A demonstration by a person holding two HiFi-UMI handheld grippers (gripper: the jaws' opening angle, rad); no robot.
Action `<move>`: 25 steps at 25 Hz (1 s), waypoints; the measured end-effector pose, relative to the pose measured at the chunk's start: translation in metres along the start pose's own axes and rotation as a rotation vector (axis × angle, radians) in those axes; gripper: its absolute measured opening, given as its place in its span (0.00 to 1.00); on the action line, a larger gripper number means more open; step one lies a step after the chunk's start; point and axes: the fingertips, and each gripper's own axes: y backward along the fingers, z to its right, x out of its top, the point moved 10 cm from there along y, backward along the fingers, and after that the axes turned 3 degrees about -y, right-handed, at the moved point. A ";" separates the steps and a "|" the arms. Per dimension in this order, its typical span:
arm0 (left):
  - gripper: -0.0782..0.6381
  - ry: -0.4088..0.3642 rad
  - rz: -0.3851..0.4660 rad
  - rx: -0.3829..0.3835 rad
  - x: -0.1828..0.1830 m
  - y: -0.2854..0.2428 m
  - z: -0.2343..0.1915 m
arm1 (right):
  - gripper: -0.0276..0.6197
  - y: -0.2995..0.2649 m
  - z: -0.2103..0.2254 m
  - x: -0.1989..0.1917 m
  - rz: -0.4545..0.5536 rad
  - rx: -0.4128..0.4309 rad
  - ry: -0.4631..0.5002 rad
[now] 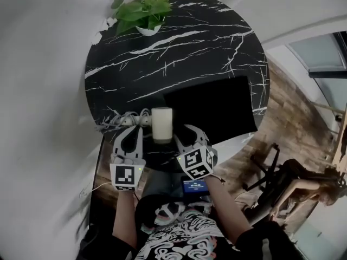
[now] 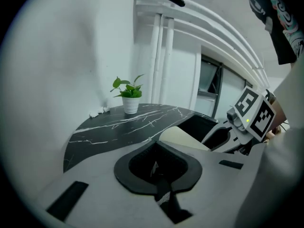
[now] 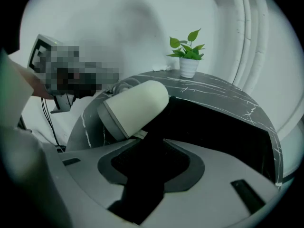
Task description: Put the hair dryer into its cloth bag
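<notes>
Right gripper point(image 3: 147, 160) looks clamped on the near edge of the cloth bag point(image 1: 214, 110), though that view is murky. Left gripper point(image 2: 156, 160) closed, empty. Hair dryer point(image 1: 162, 124) lies at the bag's left corner. I'd lift the mouth open first, then feed the barrel in, cord point(image 1: 122, 118) last.

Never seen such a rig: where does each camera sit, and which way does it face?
Head view: on the person's head, facing steeply down at the table; forearms, left hand-held gripper and right hand-held gripper show.
Left gripper view: rides the left one, facing the plant; the right one shows.
Right gripper view: rides the right one, facing hair dryer, cloth bag.
Both share the plant.
</notes>
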 end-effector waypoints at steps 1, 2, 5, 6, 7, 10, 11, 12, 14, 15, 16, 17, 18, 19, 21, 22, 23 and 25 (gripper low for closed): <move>0.13 0.005 -0.003 0.001 -0.001 -0.001 0.000 | 0.26 -0.002 0.000 0.000 -0.010 -0.004 0.003; 0.13 0.006 -0.003 0.002 -0.001 -0.002 -0.001 | 0.20 -0.003 0.002 0.000 -0.008 -0.010 -0.006; 0.13 -0.036 -0.010 -0.013 0.002 -0.004 -0.005 | 0.09 0.006 0.009 0.006 0.041 -0.012 -0.088; 0.13 -0.066 -0.022 -0.023 0.004 -0.004 -0.008 | 0.09 0.012 0.011 0.009 0.060 -0.002 -0.128; 0.13 -0.105 -0.039 -0.034 0.006 -0.004 -0.011 | 0.09 0.019 0.014 0.013 0.075 0.007 -0.163; 0.13 -0.263 -0.122 -0.090 0.014 -0.010 -0.021 | 0.09 0.039 0.022 0.023 0.100 0.011 -0.210; 0.13 -0.323 -0.160 -0.121 0.015 -0.014 -0.024 | 0.09 0.043 0.025 0.025 0.105 0.009 -0.218; 0.15 -0.379 -0.191 -0.157 0.015 -0.019 -0.027 | 0.09 0.047 0.027 0.028 0.109 0.008 -0.225; 0.22 -0.454 -0.220 -0.227 0.020 -0.026 -0.034 | 0.09 0.051 0.032 0.031 0.110 0.007 -0.231; 0.28 -0.470 -0.229 -0.260 0.024 -0.027 -0.039 | 0.09 0.053 0.034 0.033 0.110 0.008 -0.233; 0.39 -0.476 -0.241 -0.292 0.029 -0.027 -0.046 | 0.09 0.054 0.035 0.035 0.112 0.009 -0.236; 0.52 -0.477 -0.259 -0.325 0.033 -0.026 -0.052 | 0.09 0.055 0.036 0.037 0.113 0.010 -0.239; 0.57 -0.478 -0.283 -0.358 0.036 -0.025 -0.058 | 0.09 0.056 0.037 0.038 0.114 0.009 -0.240; 0.57 -0.481 -0.311 -0.395 0.037 -0.025 -0.061 | 0.09 0.057 0.038 0.039 0.113 0.008 -0.240; 0.58 -0.495 -0.371 -0.483 0.030 -0.029 -0.061 | 0.09 0.057 0.039 0.039 0.110 0.007 -0.244; 0.58 -0.505 -0.399 -0.532 0.024 -0.034 -0.058 | 0.09 0.057 0.039 0.039 0.110 0.007 -0.246; 0.58 -0.515 -0.420 -0.578 0.018 -0.040 -0.053 | 0.09 0.058 0.040 0.039 0.110 0.006 -0.246; 0.58 -0.565 -0.445 -0.611 0.008 -0.054 -0.045 | 0.09 0.058 0.040 0.039 0.111 0.006 -0.245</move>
